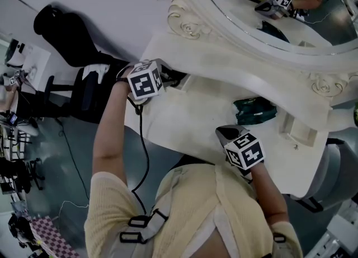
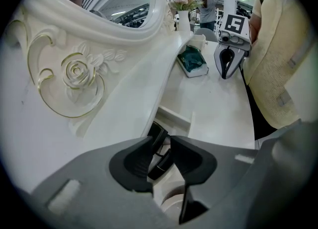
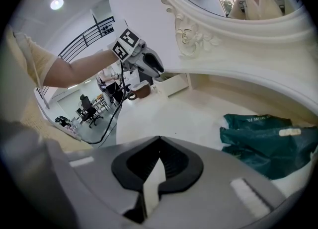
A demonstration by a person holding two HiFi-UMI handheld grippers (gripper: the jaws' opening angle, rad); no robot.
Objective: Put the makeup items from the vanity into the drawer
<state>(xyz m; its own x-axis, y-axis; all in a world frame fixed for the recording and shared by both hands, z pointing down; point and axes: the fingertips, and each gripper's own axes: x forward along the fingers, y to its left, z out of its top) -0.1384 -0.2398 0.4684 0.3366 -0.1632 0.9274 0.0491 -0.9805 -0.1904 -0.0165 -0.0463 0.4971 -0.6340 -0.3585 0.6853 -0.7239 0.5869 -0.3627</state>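
Grips with the left hand-held gripper (image 2: 161, 142) a slim black makeup item (image 2: 159, 166), pinched between the two dark pads and slanting down past them. Points steeply downward there, over an open white drawer (image 2: 175, 115) at the far end of the surface (image 1: 207, 100), tucked just below the carved rose (image 2: 77, 74) of the mirror frame (image 1: 187, 17). Cannot tell what kind of makeup item: dark and narrow, nothing more. Shows a pale round rim (image 2: 169, 204) beneath the jaws, too cropped to name.

Holds the right hand-held gripper (image 3: 158, 146) clenched on nothing, pads meeting at the tips, low over the front part of the surface. Sits well apart from the left one, across bare white top. Finds a crumpled green pouch (image 3: 263, 141) lying flat on the surface, near the right jaws and ahead of them to the side — close against the curved base of the mirror frame, touched by neither hand-held gripper.
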